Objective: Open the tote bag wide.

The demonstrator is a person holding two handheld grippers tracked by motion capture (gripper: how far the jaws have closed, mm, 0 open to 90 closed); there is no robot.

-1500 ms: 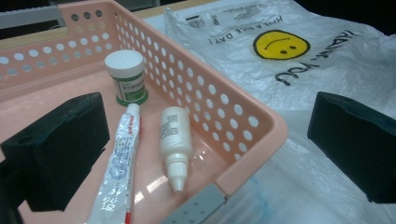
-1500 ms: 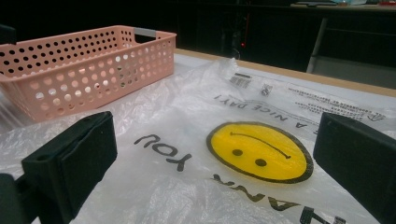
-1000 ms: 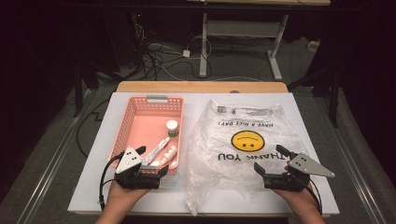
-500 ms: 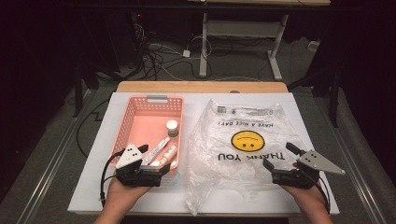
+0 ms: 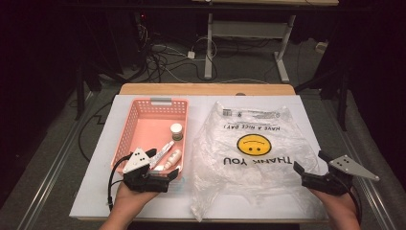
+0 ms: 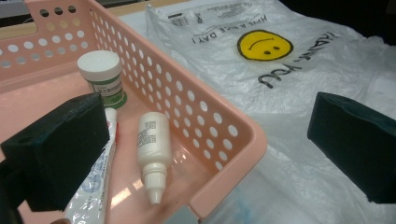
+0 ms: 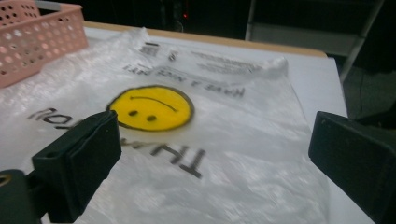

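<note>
Both claws have drifted lower in frame: left claw [image 5: 165,165] gapes wide over the pink basket [image 5: 139,127]; right claw [image 5: 309,163] gapes wide at the plastic bag [image 5: 249,158].

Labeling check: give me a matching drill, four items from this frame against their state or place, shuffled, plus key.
Items:
1. jar
2. dropper bottle
3. plastic bag
4. left gripper

States:
A. lying flat on the table beside the basket
B. open, over the basket's near end
C. upright in the basket
D. on its side in the basket

Pairs: 1-C, 2-D, 3-A, 4-B
</note>
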